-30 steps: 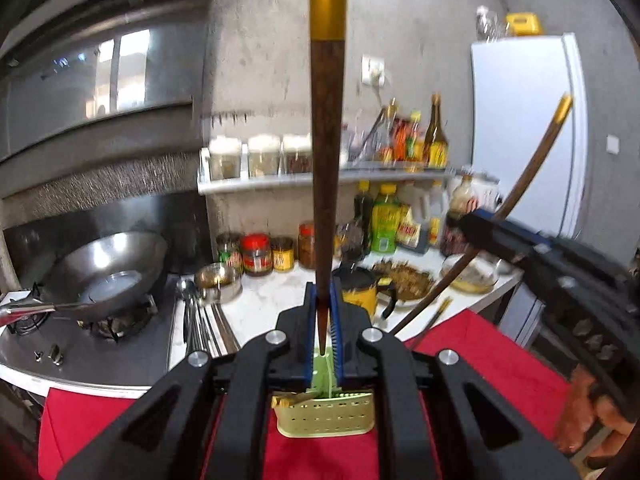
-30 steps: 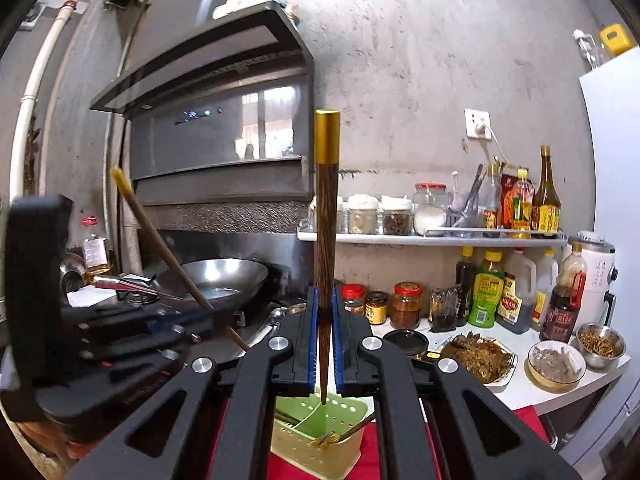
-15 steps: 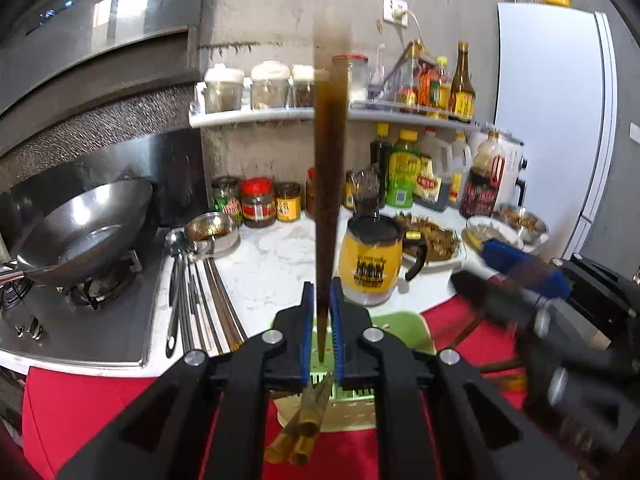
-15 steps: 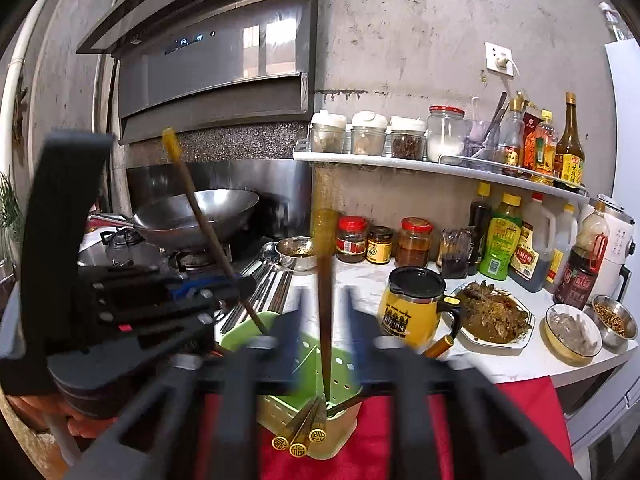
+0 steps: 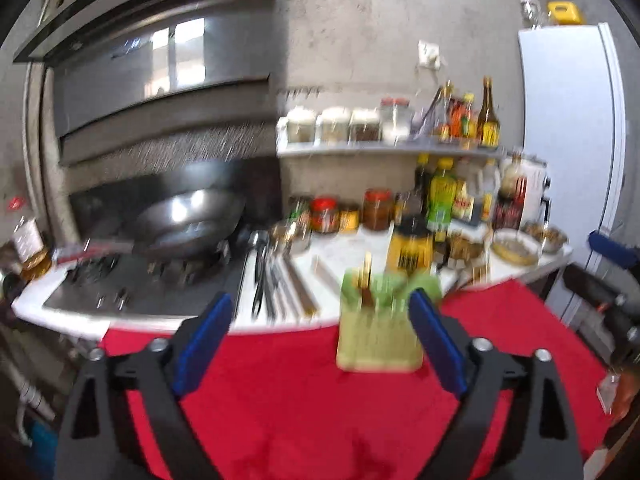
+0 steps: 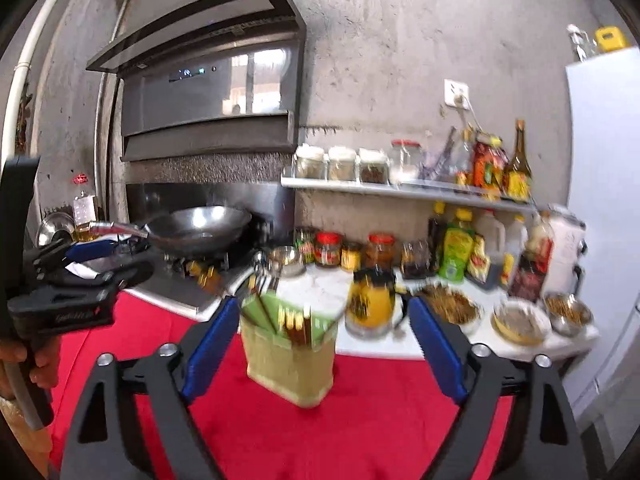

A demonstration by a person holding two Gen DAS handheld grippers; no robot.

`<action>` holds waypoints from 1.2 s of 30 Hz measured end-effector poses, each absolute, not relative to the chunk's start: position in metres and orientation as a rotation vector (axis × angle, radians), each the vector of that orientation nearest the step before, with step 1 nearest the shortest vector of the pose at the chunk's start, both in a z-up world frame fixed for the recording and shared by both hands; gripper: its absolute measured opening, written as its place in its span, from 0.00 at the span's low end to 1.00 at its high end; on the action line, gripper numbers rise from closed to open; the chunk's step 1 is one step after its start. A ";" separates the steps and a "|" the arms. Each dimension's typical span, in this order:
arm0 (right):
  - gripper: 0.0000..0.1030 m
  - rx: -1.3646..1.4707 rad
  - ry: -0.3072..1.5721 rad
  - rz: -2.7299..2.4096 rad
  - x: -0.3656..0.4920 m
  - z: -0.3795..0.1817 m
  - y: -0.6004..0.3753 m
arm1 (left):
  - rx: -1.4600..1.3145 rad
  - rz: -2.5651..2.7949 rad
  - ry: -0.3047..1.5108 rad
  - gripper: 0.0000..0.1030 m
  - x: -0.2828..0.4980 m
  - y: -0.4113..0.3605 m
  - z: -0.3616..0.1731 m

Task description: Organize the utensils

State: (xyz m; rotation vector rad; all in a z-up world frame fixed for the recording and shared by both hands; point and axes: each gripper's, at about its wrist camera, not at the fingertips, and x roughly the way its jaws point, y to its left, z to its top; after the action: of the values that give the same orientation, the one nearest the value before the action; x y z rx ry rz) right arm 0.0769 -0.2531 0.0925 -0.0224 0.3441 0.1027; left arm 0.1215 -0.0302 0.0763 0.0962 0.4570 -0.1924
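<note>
Both grippers stand with their jaws spread wide and nothing between the blue pads: your left gripper (image 5: 318,340) and your right gripper (image 6: 320,350) have each just been opening, and neither holds a chopstick now. The chopsticks (image 6: 298,326) stand upright, gold tips up, inside the pale green utensil holder (image 6: 290,364), which sits on the red cloth (image 6: 360,420) just ahead of you, near the edge of the white counter (image 5: 340,256). From the left wrist view the holder appears slightly right of centre, blurred. This reads as the release step, with a pair dropped in. Further back, to the left, more long utensils (image 5: 276,280) lie flat on the counter beside the stove (image 5: 140,284). Your next move probably calls for reaching over the holder toward them without knocking it.
</note>
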 end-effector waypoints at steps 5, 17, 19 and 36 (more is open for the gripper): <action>0.91 -0.029 0.415 0.092 0.043 0.069 -0.250 | 0.099 -0.173 0.533 0.94 0.084 -0.020 0.043; 0.94 -0.057 0.544 0.035 -0.020 0.045 -0.241 | 0.100 -0.109 0.650 0.94 0.004 -0.014 0.011; 0.94 -0.041 0.555 0.017 -0.032 0.044 -0.241 | 0.109 -0.105 0.667 0.94 -0.006 -0.015 0.008; 0.94 -0.017 0.599 -0.059 -0.054 0.033 -0.256 | 0.148 -0.122 0.700 0.94 -0.033 -0.021 0.009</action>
State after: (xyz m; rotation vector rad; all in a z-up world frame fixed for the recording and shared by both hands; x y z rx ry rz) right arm -0.0535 -0.2555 0.0329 -0.0172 0.5993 -0.0587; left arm -0.0332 -0.0213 0.0094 0.1484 0.6997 -0.1216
